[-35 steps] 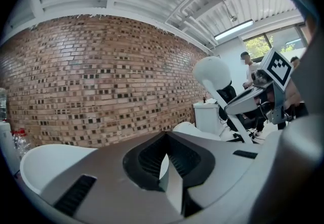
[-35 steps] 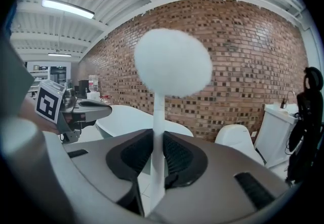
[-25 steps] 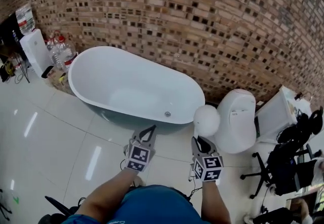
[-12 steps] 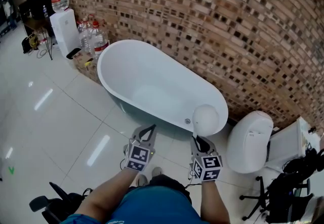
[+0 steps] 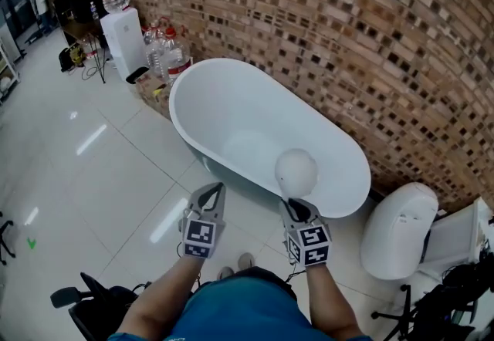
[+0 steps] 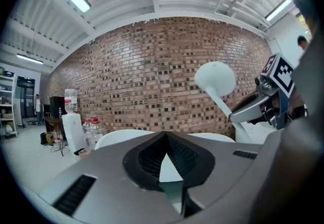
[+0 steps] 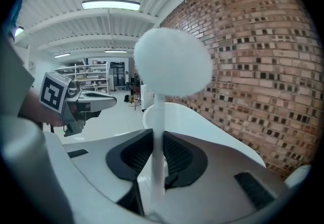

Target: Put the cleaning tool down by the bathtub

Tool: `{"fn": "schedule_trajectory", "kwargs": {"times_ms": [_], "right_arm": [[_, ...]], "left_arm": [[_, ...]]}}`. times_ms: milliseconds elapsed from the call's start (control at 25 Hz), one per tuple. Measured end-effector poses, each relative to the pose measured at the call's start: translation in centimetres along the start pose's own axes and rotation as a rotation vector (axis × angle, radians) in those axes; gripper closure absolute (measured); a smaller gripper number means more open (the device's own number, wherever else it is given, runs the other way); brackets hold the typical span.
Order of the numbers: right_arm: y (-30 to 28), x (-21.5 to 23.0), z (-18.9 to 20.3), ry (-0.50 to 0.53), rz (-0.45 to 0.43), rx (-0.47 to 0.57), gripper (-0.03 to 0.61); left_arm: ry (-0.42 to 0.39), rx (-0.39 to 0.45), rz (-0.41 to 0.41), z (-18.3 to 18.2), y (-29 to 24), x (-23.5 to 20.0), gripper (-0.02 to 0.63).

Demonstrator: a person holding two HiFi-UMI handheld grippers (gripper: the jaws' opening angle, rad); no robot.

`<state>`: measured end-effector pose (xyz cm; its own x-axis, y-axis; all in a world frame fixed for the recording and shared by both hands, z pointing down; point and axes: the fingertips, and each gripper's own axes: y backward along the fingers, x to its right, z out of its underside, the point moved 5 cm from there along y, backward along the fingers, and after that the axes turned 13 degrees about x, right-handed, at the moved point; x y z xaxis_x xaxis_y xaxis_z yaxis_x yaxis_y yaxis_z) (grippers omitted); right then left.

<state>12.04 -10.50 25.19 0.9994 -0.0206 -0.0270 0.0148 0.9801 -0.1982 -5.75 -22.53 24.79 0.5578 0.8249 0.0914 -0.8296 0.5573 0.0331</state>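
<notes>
Looking down from the head view: right tongs (image 5: pixel 292 204) are clamped on the thin straight stick of a white cleaning tool (image 5: pixel 296 172). Its round fluffy head is up in the air and overlaps the near rim of the white oval bathtub (image 5: pixel 176 112), so the tool is not down on the floor. Left tongs (image 5: pixel 212 191) are closed to a point and carry nothing. The glossy white tile floor (image 5: pixel 93 162) runs up to the tub. A rough red-brown brick wall (image 5: pixel 347 38) stands behind it. A white rounded toilet (image 5: pixel 397 230) sits just past the tub's right end. At its far end are a white water dispenser (image 5: pixel 126 38) and clear water bottles (image 5: pixel 166 58).

Left gripper view: ribbed black pads of the left tongs (image 6: pixel 164 139) meet at the tip with nothing between them. The tool head (image 6: pixel 215 78) and the right tongs (image 6: pixel 238 114) show to the right. Tub rim (image 6: pixel 116 137) and brick wall (image 6: pixel 152 71) lie ahead.

Right gripper view: right tongs (image 7: pixel 158 139) pinch the smooth white stick between ribbed black pads, with the stick upright and the fuzzy ball head (image 7: pixel 172 63) above. Left tongs (image 7: pixel 109 99) show on the left. The smooth tub wall (image 7: pixel 202 121) curves away ahead, with the brick wall (image 7: pixel 253 56) to the right.
</notes>
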Motion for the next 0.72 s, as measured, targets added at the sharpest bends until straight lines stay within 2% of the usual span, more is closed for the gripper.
{"fn": "schedule_trajectory", "kwargs": {"times_ms": [320,440,720], "right_arm": [[-6.0,1.5,0.1,-0.009,-0.131,0.007,0.489],[-8.3,0.7,0.3,-0.022,-0.177,0.003,0.489],[-15.0,-2.5,-0.6,0.014,-0.261,-0.021,0.489]], "left_arm": [[-0.018,-0.023,-0.098,0.7,-2.9,-2.4,0.611],[-0.034,-0.052,-0.132,1.6,-2.6,-4.3,0.611],[0.0,-0.072,-0.195,3.4,-2.8,-10.5,0.611]]}}
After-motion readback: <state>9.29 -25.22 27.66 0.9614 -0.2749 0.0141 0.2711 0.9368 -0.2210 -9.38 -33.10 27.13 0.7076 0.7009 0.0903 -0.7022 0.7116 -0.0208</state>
